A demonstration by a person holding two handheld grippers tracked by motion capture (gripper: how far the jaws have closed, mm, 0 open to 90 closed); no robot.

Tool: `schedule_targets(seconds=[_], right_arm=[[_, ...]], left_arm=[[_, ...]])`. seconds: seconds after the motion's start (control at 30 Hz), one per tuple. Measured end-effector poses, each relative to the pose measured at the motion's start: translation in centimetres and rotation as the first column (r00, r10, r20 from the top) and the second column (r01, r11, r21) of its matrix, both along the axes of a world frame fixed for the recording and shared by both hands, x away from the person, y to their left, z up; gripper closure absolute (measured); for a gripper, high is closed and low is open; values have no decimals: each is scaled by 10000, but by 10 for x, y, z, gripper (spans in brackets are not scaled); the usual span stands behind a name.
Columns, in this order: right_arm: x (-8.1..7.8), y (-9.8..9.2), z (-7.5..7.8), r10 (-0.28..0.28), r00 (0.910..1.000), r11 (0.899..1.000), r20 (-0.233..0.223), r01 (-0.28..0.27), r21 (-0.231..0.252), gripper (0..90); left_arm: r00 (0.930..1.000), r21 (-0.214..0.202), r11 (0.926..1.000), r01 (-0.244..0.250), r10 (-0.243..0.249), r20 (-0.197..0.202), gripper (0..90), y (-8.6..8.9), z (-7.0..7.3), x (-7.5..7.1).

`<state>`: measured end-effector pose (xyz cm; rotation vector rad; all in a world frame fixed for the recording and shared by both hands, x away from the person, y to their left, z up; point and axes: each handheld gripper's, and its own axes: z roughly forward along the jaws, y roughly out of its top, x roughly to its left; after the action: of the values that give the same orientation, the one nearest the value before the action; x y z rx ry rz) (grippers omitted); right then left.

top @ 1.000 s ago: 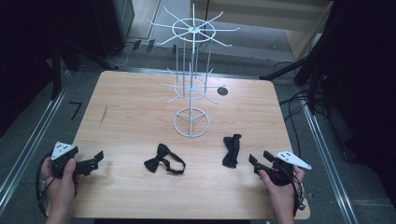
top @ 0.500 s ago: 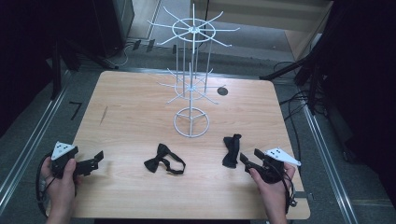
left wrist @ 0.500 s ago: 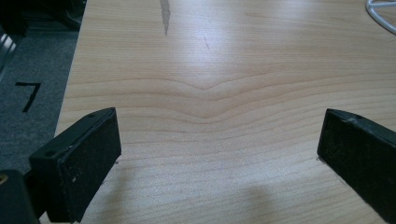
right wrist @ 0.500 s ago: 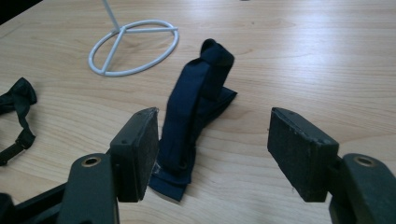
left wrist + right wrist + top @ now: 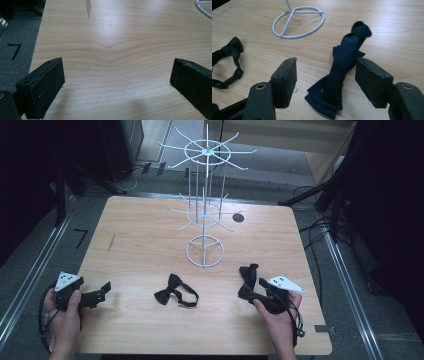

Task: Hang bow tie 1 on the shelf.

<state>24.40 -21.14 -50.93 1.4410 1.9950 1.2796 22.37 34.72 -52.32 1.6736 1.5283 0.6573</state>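
A dark navy bow tie [image 5: 248,274] [image 5: 347,53] lies on the wooden table [image 5: 145,235] at the front right. My right gripper [image 5: 248,293] [image 5: 327,65] is open, its jaws standing either side of the tie's near end; the right jaw sits against the fabric's edge and the left jaw is apart from it. A black bow tie with a strap [image 5: 175,295] [image 5: 227,51] lies at the front centre. My left gripper [image 5: 104,289] [image 5: 117,67] rests open at the front left over bare wood.
A white wire display stand [image 5: 205,195] with radiating hooks rises from its ring base [image 5: 205,251] [image 5: 298,21] at mid-table, just beyond both ties. A small dark round disc [image 5: 238,217] sits behind the stand. The table's edges drop to a grey floor with cables on the right.
My right gripper has slid left along the front of the table to the navy bow tie, whose near end now lies between the jaws. The left gripper has stayed put.
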Motion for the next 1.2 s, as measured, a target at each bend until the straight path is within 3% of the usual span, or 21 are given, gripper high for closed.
schedule_targets(seconds=[0.73,0.97,1.2], right_arm=[[5,45,-5,880,9960,9961,-169,-882,-96,349],[6,60,-8,1219,9920,9924,-316,-1223,-112,359],[7,84,-11,1798,9824,9832,-497,-1811,-211,394]], left_arm=[[10000,-51,10000,23,-23,-25,0,1,0,1],[10000,-52,10000,52,-52,-32,0,1,0,1],[10000,-104,9999,76,-76,-16,0,1,0,1]])
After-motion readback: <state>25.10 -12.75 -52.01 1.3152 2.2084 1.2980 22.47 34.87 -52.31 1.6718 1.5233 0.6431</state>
